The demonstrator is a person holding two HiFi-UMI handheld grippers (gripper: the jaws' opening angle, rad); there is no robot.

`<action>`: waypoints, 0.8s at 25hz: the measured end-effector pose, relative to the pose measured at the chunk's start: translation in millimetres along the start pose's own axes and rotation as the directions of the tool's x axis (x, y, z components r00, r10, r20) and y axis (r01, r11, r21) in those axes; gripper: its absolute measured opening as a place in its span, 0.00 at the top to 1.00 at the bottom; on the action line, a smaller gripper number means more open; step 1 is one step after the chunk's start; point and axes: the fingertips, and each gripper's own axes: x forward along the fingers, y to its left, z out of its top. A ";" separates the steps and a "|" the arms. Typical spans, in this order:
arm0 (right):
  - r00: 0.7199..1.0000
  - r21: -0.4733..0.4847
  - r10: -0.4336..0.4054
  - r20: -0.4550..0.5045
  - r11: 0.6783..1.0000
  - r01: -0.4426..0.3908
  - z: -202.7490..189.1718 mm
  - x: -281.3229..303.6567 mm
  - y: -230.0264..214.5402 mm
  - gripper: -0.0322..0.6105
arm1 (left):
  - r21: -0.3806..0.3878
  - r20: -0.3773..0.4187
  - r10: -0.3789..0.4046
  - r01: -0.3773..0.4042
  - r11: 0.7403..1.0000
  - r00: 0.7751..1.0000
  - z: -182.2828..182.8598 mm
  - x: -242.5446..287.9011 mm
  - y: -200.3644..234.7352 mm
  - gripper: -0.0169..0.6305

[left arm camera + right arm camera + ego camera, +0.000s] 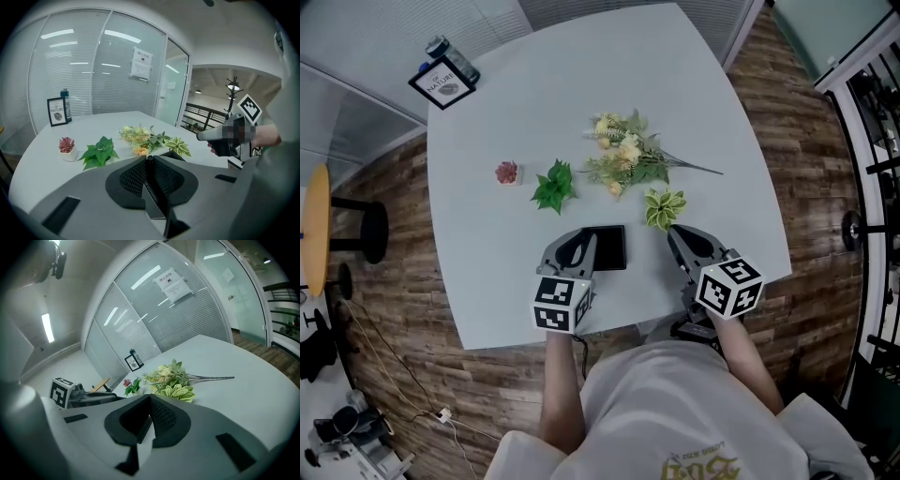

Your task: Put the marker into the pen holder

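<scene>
A black box-shaped pen holder (610, 247) sits on the white table (487, 272) just in front of me, between my two grippers. My left gripper (581, 242) is right beside its left side. In the left gripper view the jaws (149, 159) stand nearly together on a thin dark stick, apparently the marker (149, 158), whose round end shows at the tips; the holder's edge (178, 155) peeks out just behind. My right gripper (673, 232) hovers to the holder's right, its fingertips (150, 397) meeting with nothing between them.
Beyond the holder lie a bunch of artificial flowers (628, 159), a green leafy sprig (554, 186), a striped leafy plant (664, 207) and a small red plant in a white pot (507, 172). A framed sign (442, 82) and a bottle (453, 56) stand at the far left corner.
</scene>
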 end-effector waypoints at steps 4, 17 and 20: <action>1.000 -0.005 0.003 -0.001 1.000 -0.003 0.2 0.4 2.2 0.92 | 0.005 -0.008 -0.004 0.004 1.000 1.000 -1.2 -0.6 -0.3 0.90; 1.000 0.007 -0.006 0.003 1.000 0.006 -4.5 -6.3 -1.2 0.92 | 0.010 0.000 -0.014 0.014 1.000 1.000 -1.5 -1.6 -3.2 0.90; 1.000 0.011 -0.009 0.004 1.000 0.009 -4.4 -7.6 -2.5 0.92 | 0.017 -0.002 -0.010 0.010 1.000 1.000 -0.9 -0.7 -5.0 0.90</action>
